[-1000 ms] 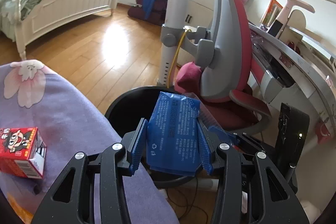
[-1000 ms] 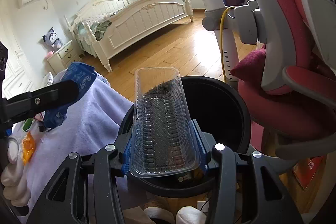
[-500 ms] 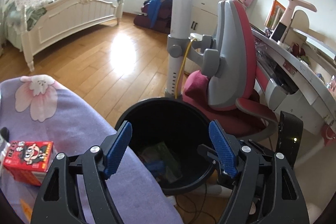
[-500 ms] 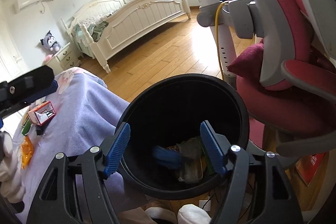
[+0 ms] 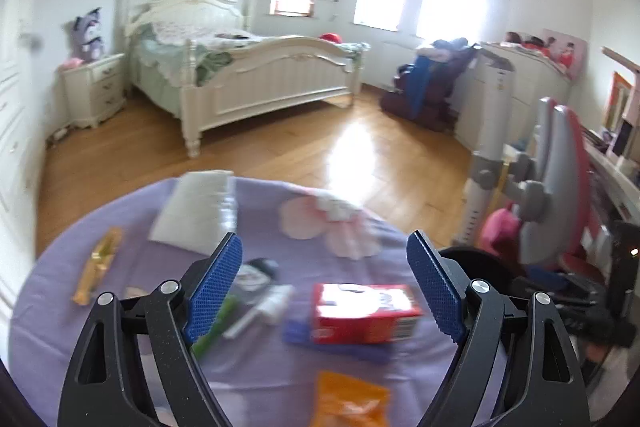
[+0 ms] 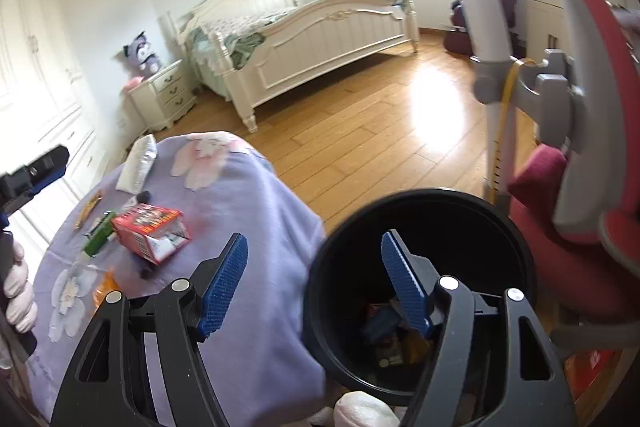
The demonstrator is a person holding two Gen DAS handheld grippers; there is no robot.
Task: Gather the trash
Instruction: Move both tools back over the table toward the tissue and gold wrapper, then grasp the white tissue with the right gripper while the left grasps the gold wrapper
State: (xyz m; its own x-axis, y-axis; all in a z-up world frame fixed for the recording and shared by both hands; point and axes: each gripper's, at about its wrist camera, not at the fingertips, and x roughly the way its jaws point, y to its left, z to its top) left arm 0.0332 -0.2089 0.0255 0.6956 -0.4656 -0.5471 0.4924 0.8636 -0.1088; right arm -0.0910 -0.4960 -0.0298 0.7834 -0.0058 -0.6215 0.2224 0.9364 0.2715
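Left view, step: my left tongs [image 5: 324,287] wide and empty, jaws just opened, facing the table [image 5: 120,355] for another pick.
Next: red carton [image 5: 364,313] sits between the fingers; lower, straddle, close.
Right view: right tongs [image 6: 314,283] wide, empty, over the bin [image 6: 432,199] rim; trash lies inside.
Room: purple floral cloth, wood floor, bed behind.

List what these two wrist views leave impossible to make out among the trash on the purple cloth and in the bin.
- Red carton: print unreadable, left wrist view, motion blur.
- Orange wrapper: cut off by the bottom edge, same view.
- Black bin contents: right wrist view, dark, partly behind the right gripper.
- Green item: too small to identify.
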